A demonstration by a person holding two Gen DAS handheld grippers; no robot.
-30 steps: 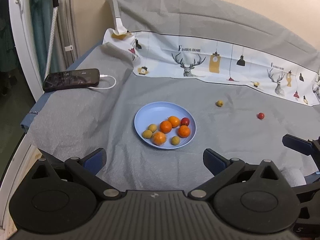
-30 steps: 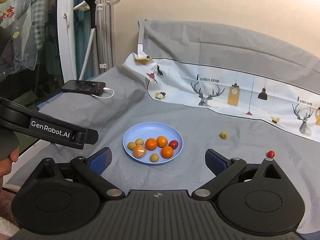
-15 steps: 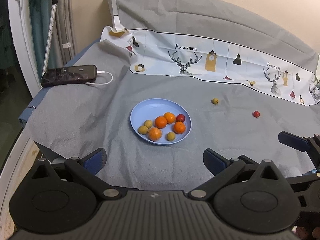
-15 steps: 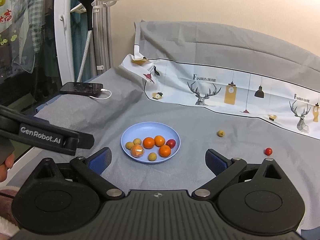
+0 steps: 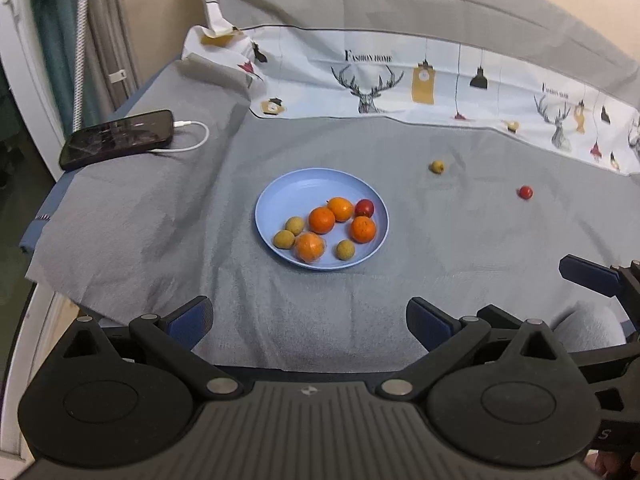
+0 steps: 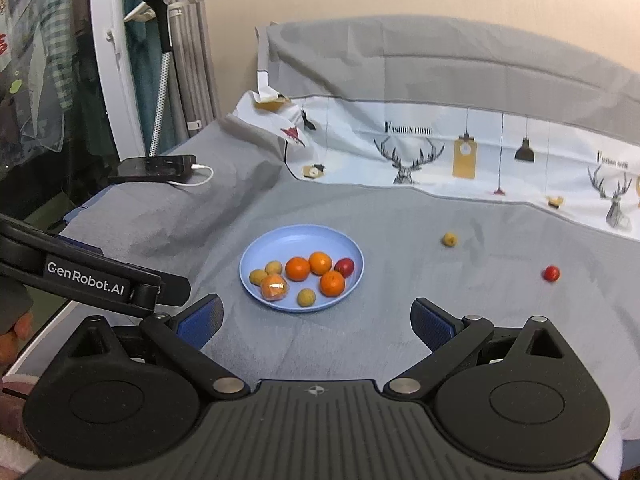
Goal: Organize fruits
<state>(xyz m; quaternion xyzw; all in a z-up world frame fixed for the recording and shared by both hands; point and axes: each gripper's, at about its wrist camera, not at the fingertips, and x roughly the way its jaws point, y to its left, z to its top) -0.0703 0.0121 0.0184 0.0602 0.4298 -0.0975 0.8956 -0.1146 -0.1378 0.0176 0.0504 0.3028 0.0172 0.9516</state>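
Ahead of both tools, we note the plate (image 5: 280,188) nearer than before; left tool (image 5: 308,322) and right tool (image 6: 316,322) gape empty, two strays (image 6: 449,239) remain.

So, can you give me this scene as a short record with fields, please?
surface: grey cloth
plate: blue, near the middle of the cloth
fruit on plate: eight pieces: four orange, three yellow-green, one red
loose fruit: yellow fruit and red fruit, both on the cloth right of the plate
phone: far left, cable plugged in
left gripper: open, holds nothing
right gripper: open, holds nothing
task state: two fruits not yet on the plate
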